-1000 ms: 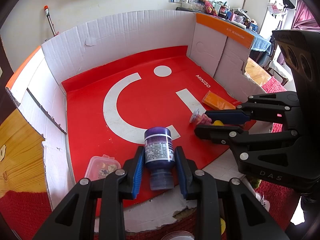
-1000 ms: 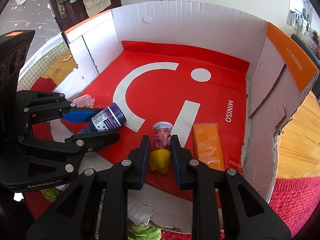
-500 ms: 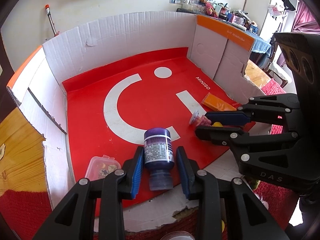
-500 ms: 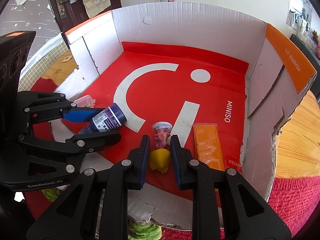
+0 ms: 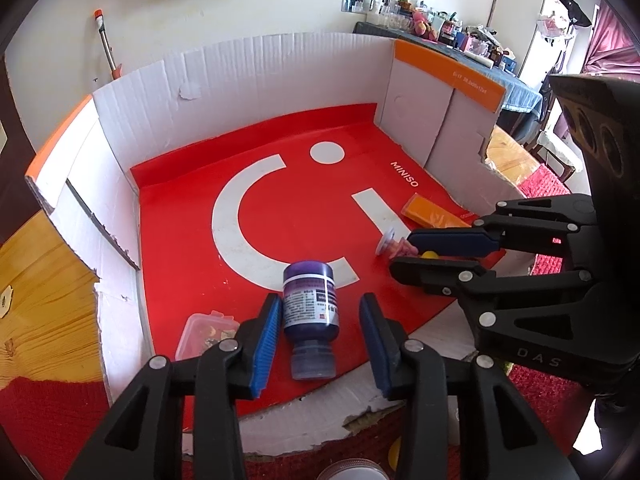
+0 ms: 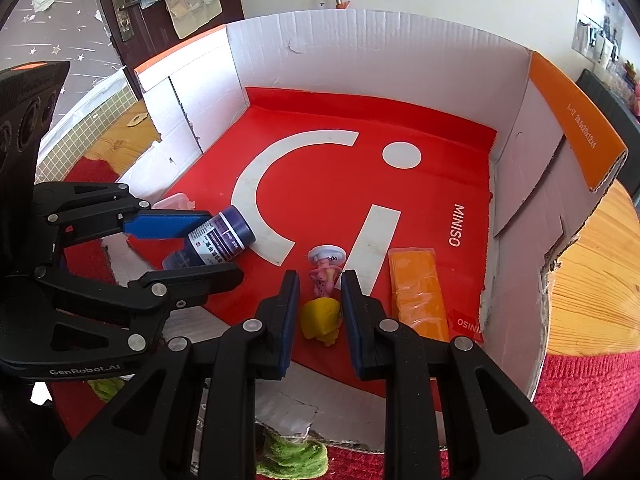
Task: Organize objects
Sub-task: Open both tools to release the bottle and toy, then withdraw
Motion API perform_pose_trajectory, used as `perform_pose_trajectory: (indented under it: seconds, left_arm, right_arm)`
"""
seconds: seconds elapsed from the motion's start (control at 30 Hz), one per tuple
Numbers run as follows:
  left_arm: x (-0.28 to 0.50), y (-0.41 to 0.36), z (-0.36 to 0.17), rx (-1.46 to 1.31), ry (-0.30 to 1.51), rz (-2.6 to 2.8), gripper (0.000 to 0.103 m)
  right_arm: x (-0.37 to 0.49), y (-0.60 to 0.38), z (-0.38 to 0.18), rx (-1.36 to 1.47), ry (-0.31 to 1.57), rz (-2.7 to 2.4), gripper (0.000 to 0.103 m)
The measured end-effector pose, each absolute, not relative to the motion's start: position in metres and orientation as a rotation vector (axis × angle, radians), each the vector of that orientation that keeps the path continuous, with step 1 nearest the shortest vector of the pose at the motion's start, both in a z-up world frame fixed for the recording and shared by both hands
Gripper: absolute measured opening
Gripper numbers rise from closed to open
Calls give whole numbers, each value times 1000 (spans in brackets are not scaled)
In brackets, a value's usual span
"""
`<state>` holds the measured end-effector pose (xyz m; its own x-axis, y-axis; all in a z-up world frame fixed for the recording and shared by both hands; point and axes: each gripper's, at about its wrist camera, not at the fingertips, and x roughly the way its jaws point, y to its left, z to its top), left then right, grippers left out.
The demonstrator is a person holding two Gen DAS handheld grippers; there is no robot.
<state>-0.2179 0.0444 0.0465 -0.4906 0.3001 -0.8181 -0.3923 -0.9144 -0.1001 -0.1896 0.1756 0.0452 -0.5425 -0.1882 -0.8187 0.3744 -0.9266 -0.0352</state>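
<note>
A purple bottle [image 5: 310,312] lies on its side on the red floor of the cardboard box [image 5: 280,80], cap towards me. My left gripper [image 5: 318,322] is open around it, pads apart from its sides; the bottle also shows in the right wrist view [image 6: 216,240]. A pink and yellow toy figure [image 6: 324,300] lies near the box's front edge. My right gripper [image 6: 320,304] is open with the figure between its fingers, a small gap on each side.
An orange packet [image 6: 416,296] lies on the floor right of the figure. A small clear plastic container [image 5: 204,330] sits left of the bottle. The box walls [image 6: 360,52] rise at the back and sides. Red cloth [image 6: 580,396] and wooden table [image 6: 592,264] surround the box.
My left gripper has opened and let go of the purple bottle, which now lies on the box floor. My right gripper has opened slightly around the toy figure.
</note>
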Motion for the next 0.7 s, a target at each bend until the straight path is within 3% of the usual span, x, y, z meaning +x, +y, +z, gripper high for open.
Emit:
perform_pose_trajectory:
  seconds: [0.7]
  left_arm:
    - [-196, 39, 67, -1225, 119, 2444, 42]
  right_arm:
    - [-166, 173, 75, 1209, 300, -2536, 21]
